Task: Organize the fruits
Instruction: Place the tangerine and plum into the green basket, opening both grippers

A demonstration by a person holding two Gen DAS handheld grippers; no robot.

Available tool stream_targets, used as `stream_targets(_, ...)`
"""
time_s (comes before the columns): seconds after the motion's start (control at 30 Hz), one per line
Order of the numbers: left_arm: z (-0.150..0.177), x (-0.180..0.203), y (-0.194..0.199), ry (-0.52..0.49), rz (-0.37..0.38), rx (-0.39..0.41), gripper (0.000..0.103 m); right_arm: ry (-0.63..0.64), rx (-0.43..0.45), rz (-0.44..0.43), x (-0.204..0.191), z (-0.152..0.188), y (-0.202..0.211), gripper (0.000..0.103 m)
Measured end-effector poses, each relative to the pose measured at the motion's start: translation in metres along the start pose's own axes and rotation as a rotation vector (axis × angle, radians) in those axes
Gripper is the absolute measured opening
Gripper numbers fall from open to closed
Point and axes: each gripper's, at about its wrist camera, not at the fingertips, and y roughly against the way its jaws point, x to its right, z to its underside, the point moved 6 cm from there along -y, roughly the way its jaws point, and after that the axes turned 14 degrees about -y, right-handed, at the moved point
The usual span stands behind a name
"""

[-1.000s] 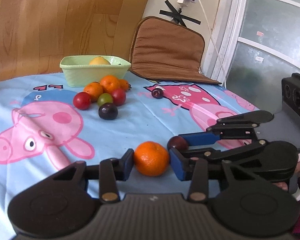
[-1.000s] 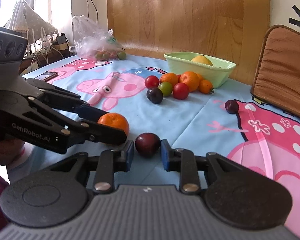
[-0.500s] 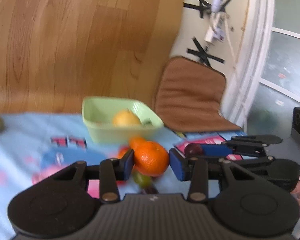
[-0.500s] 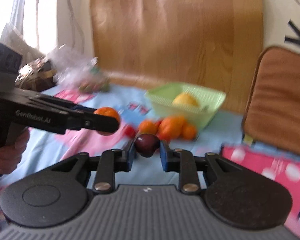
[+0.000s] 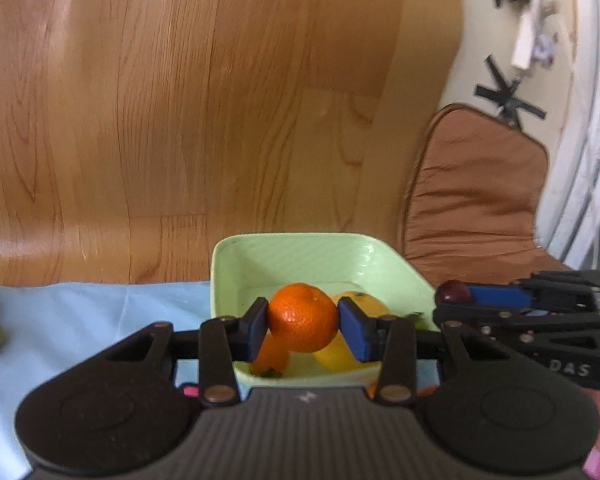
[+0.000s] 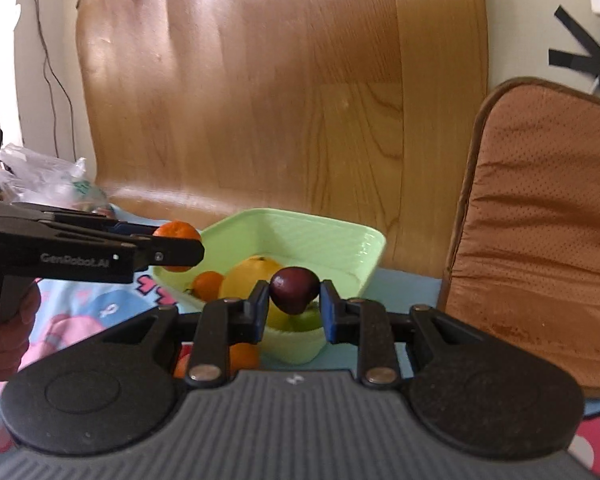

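Clear plastic makes up the bag (image 6: 40, 178) at the far left of the right wrist view, resting on the pale blue cartoon tablecloth (image 5: 88, 316) against the wood-grain panel (image 5: 180, 100). Next along, the person's left hand (image 6: 10, 336) grips the handle of the left gripper (image 5: 303, 325), whose blue pads are clenched on a mandarin (image 5: 302, 317); in the right wrist view the same mandarin (image 6: 177, 232) hangs in the air at the near left rim of the bowl, clear of the cloth. In the middle stands the light green bowl (image 5: 320, 252), square with rounded corners, up against the panel. Inside it lie a smaller mandarin (image 6: 208, 285), a large yellow citrus fruit (image 6: 252, 276) and a green fruit (image 6: 308, 318) partly hidden behind the claws. Two more orange fruits (image 6: 242, 356) sit on the cloth just outside the bowl's near wall, mostly covered by the gripper body. Over the bowl's near right part, the right gripper (image 6: 294, 309) grasps a dark red plum (image 6: 294, 289) between its blue pads, held above the fruit in the bowl; from the left wrist view that plum (image 5: 453, 293) shows at the tips of the right gripper, level with the bowl's right rim. Furthest right, a brown padded cushion (image 6: 540, 220) leans against the wall, its lower edge on the table.
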Motion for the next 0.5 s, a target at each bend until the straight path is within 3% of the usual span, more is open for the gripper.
stream_targets(0.23,0.002,-0.012,-0.020,0.023,-0.035,-0.033,0.040,0.005,-0.028,0.004,0.000,0.002,-0.019,0.035)
stream_targets(0.33,0.001,-0.017,-0.012,0.049,-0.056,-0.011,0.043,-0.012,0.001,0.001,0.002,-0.002,-0.014,0.046)
stream_targets(0.5,-0.006,-0.023,0.018,0.084,-0.082,0.053,0.046,-0.050,0.045,-0.010,0.008,-0.009,0.007,0.046)
